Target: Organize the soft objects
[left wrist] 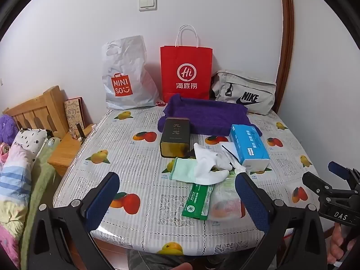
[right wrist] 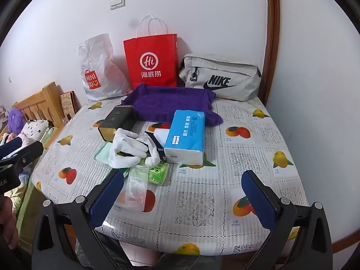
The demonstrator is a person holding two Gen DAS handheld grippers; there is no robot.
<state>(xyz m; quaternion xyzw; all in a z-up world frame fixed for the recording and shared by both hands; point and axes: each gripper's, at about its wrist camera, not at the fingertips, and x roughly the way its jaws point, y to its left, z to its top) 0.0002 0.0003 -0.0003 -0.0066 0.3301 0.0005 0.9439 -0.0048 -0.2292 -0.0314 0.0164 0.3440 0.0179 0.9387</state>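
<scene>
My left hand-held gripper (left wrist: pixel 177 193) hangs with jaws spread wide, gripping nothing; my right hand-held gripper (right wrist: pixel 182 193) is equally wide and bare. Both hover over the near edge of the surface (right wrist: pixel 225 180). Just ahead of the left one lies a white glove (left wrist: pixel 209 164) on a mint-green sock (left wrist: pixel 183 168), with a green packet (left wrist: pixel 199 202) nearer me. Ahead-right sits the blue tissue pack (left wrist: pixel 249 144), ahead a dark tin (left wrist: pixel 175 135), and beyond them the purple towel (left wrist: pixel 207 114).
</scene>
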